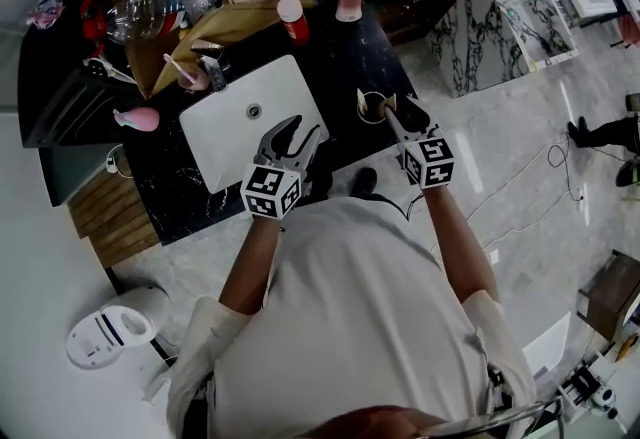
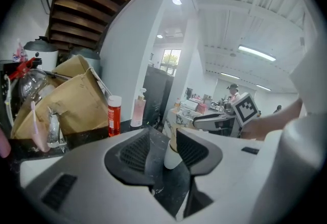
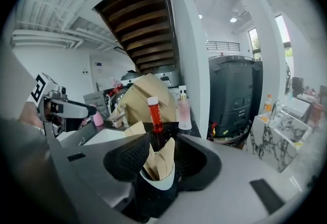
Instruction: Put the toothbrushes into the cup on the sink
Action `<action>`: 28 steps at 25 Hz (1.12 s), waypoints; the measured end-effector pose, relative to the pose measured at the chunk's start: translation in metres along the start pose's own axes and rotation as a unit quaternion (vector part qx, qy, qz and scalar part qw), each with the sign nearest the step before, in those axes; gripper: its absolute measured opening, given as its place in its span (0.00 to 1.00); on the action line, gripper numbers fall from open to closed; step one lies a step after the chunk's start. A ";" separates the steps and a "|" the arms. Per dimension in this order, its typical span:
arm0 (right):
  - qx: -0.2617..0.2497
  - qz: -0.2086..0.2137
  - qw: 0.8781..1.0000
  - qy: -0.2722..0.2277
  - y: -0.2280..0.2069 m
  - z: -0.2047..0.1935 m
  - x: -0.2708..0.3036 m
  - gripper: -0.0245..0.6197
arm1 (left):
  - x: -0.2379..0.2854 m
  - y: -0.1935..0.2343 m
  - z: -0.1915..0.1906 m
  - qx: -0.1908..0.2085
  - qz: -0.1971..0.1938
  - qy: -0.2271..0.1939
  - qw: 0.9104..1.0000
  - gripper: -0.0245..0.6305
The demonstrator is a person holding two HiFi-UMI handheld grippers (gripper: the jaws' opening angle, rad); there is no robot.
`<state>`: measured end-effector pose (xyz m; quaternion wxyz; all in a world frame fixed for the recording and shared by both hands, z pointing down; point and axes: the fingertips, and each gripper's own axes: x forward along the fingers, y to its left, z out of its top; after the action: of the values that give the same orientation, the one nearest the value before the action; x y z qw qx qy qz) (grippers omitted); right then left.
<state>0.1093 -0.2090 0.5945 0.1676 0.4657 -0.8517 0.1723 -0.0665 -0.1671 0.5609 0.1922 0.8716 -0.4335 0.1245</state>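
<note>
Head view: right gripper (image 1: 403, 114) near cup (image 1: 374, 107)

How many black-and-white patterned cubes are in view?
2: one black-and-white marker cube on the grey left gripper; the other on the grey right gripper. None seems hidden.

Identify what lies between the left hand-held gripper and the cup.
Only the rim of the sink and bare black countertop, shown in the head view.
</note>
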 end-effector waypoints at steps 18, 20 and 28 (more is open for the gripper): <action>0.032 -0.056 0.996 -0.070 -0.005 0.038 -0.078 0.15 | 0.011 -0.022 0.030 0.029 -0.050 -0.022 0.998 0.23; 0.032 -0.057 0.995 -0.076 -0.003 0.040 -0.086 0.14 | 0.011 -0.023 0.032 0.033 -0.053 -0.024 0.998 0.19; 0.036 -0.070 0.992 -0.096 0.002 0.044 -0.108 0.11 | 0.006 -0.030 0.040 0.045 -0.067 -0.038 0.996 0.06</action>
<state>0.1572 -0.1483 0.5076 0.0798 0.5440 -0.8226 0.1448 -0.0362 -0.1725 0.5208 0.1439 0.9106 -0.3749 0.0974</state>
